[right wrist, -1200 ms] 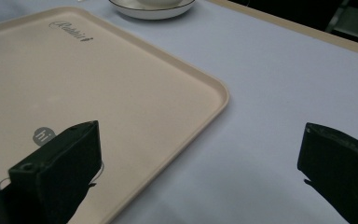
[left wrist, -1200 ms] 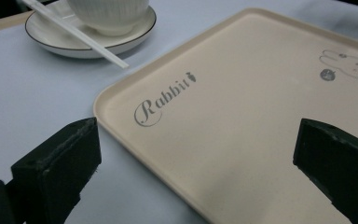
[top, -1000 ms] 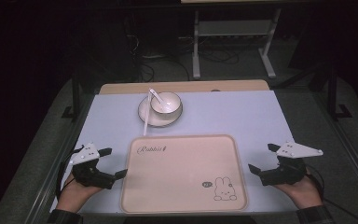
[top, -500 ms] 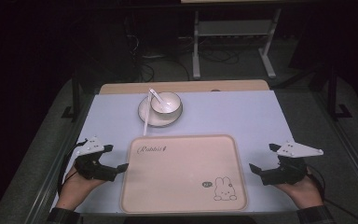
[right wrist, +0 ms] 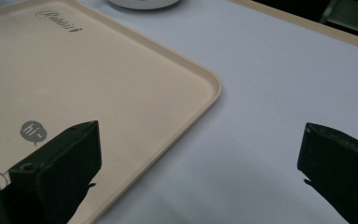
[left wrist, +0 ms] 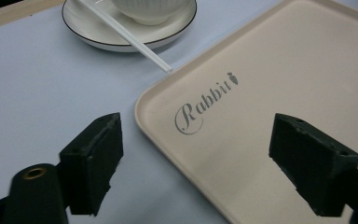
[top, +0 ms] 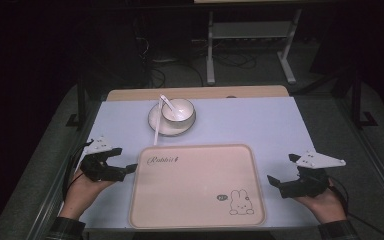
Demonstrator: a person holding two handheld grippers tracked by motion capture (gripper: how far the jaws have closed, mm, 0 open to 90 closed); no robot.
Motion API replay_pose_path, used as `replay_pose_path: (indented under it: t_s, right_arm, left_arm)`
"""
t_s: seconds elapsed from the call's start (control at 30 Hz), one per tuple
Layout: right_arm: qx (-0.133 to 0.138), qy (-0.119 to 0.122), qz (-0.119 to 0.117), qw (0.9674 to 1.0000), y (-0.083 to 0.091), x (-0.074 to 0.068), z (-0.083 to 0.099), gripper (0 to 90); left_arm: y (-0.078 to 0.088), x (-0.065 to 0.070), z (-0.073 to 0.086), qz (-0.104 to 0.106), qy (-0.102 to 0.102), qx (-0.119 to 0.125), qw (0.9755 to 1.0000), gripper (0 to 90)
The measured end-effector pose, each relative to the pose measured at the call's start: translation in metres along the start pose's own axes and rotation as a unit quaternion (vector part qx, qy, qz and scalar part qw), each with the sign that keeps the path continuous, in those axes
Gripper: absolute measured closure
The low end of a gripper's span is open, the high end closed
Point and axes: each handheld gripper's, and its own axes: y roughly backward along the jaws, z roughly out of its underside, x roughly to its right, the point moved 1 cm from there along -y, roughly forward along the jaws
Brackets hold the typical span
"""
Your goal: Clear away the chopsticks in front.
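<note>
A beige tray [top: 195, 200] printed with "Rabbit" and a bunny lies at the table's near middle. Behind it a white bowl [top: 178, 109] stands on a dark-rimmed saucer [top: 155, 122]. A long white spoon [top: 156, 131] leans out of the bowl toward the tray's far left corner. My left gripper [top: 123, 161] hovers at the tray's left rim; its jaws have just been closing a little, are still open, and grip nothing. In the left gripper view [left wrist: 198, 144] the tray corner [left wrist: 261, 93] lies beyond the gap. My right gripper [top: 281, 169] stands open by the tray's right edge [right wrist: 200, 140].
A pale blue mat [top: 260, 125] covers the table, with a wooden strip [top: 195, 93] along its far edge. A metal stand [top: 250, 45] and cables sit on the dark floor behind. Bare mat lies to the right of the bowl.
My left gripper has moved away from the person along the tray's left edge and risen slightly, its jaws a bit narrower. The right gripper has kept still.
</note>
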Motion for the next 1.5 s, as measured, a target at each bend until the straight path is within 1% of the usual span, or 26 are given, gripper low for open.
replay_pose_path:
  t_s: [0.03, 0.07, 0.17, 0.27, 0.33, 0.5, 0.57, 0.73, 0.77, 0.8, 0.87, 0.93, 1.0, 1.07, 1.13, 1.2, 1.27, 1.3, 1.33, 1.37, 1.43, 1.5]
  right_arm:
    - [0.000, 0.000, 0.000, 1.0000, 0.000, 0.000, 0.000, 0.0]
    - [0.000, -0.001, 0.001, 1.0000, 0.000, 0.000, 0.000, 0.0]
    - [0.002, -0.003, 0.001, 1.0000, 0.001, 0.001, 0.000, 0.0]
    - [0.002, -0.004, 0.002, 1.0000, 0.001, 0.001, 0.000, 0.0]
    - [0.002, -0.005, 0.002, 1.0000, 0.001, 0.001, 0.000, 0.0]
    - [0.001, -0.004, 0.001, 1.0000, 0.001, 0.001, -0.001, 0.0]
    - [0.002, -0.005, 0.002, 1.0000, 0.002, 0.001, 0.000, 0.0]
    - [0.003, -0.005, 0.001, 1.0000, 0.002, 0.003, 0.000, 0.0]
    - [0.002, -0.006, 0.000, 1.0000, 0.002, 0.002, 0.000, 0.0]
    - [0.002, -0.006, 0.000, 1.0000, 0.002, 0.002, 0.001, 0.0]
    - [0.004, -0.008, -0.001, 1.0000, 0.002, 0.003, 0.001, 0.0]
    - [0.005, -0.008, -0.001, 1.0000, 0.002, 0.003, 0.001, 0.0]
    - [0.006, -0.009, -0.002, 0.9999, 0.003, 0.003, 0.001, 0.0]
    - [0.006, -0.009, -0.002, 0.9999, 0.003, 0.003, 0.001, 0.0]
    - [0.007, -0.010, -0.003, 0.9999, 0.003, 0.003, 0.001, 0.0]
    - [0.006, -0.010, -0.005, 0.9999, 0.003, 0.003, 0.001, 0.0]
    - [0.006, -0.010, -0.006, 0.9999, 0.003, 0.002, 0.001, 0.0]
    - [0.006, -0.010, -0.006, 0.9999, 0.003, 0.002, 0.001, 0.0]
    - [0.010, -0.011, -0.008, 0.9999, 0.003, 0.002, 0.001, 0.0]
    - [0.011, -0.011, -0.008, 0.9998, 0.004, 0.002, 0.001, 0.0]
    - [0.011, -0.011, -0.008, 0.9998, 0.003, 0.003, 0.001, 0.0]
    - [0.012, -0.011, -0.009, 0.9998, 0.003, 0.003, 0.001, 0.0]
  left_arm:
    - [0.000, 0.000, 0.000, 0.000, 0.000, 0.000, 1.0000, 19.7]
    - [-0.002, -0.002, -0.004, -0.003, -0.002, -0.003, 1.0000, 19.8]
    - [-0.004, -0.006, -0.010, -0.007, -0.001, 0.000, 1.0000, 21.0]
    - [-0.009, -0.011, -0.017, -0.014, 0.009, -0.003, 0.9999, 21.6]
    - [-0.013, -0.015, -0.022, -0.019, 0.011, -0.008, 0.9997, 24.5]
    - [-0.031, -0.025, -0.040, -0.029, 0.016, -0.012, 0.9994, 26.1]
    - [-0.039, -0.030, -0.047, -0.031, 0.016, -0.018, 0.9992, 29.4]
    - [-0.057, -0.040, -0.065, -0.028, 0.013, -0.022, 0.9993, 37.3]
    - [-0.057, -0.040, -0.065, -0.028, 0.013, -0.022, 0.9993, 37.9]
    - [-0.066, -0.043, -0.071, -0.032, 0.016, -0.025, 0.9991, 38.1]
    - [-0.075, -0.047, -0.076, -0.031, 0.018, -0.030, 0.9989, 41.3]
    - [-0.085, -0.051, -0.080, -0.033, 0.019, -0.039, 0.9985, 43.7]
    - [-0.094, -0.056, -0.081, -0.037, 0.018, -0.039, 0.9984, 46.8]
    - [-0.103, -0.060, -0.083, -0.044, 0.020, -0.051, 0.9975, 48.5]
    - [-0.113, -0.064, -0.085, -0.040, 0.026, -0.056, 0.9973, 48.7]
    - [-0.121, -0.068, -0.086, -0.035, 0.027, -0.062, 0.9971, 51.2]
    - [-0.130, -0.070, -0.086, -0.042, 0.027, -0.074, 0.9960, 51.7]
    - [-0.130, -0.070, -0.086, -0.042, 0.027, -0.074, 0.9960, 52.1]
    - [-0.137, -0.070, -0.088, -0.037, 0.034, -0.080, 0.9956, 52.2]
    - [-0.141, -0.070, -0.089, -0.037, 0.035, -0.083, 0.9953, 52.1]
    - [-0.146, -0.069, -0.091, -0.039, 0.034, -0.082, 0.9953, 51.9]
    - [-0.152, -0.070, -0.092, -0.042, 0.044, -0.085, 0.9945, 52.3]
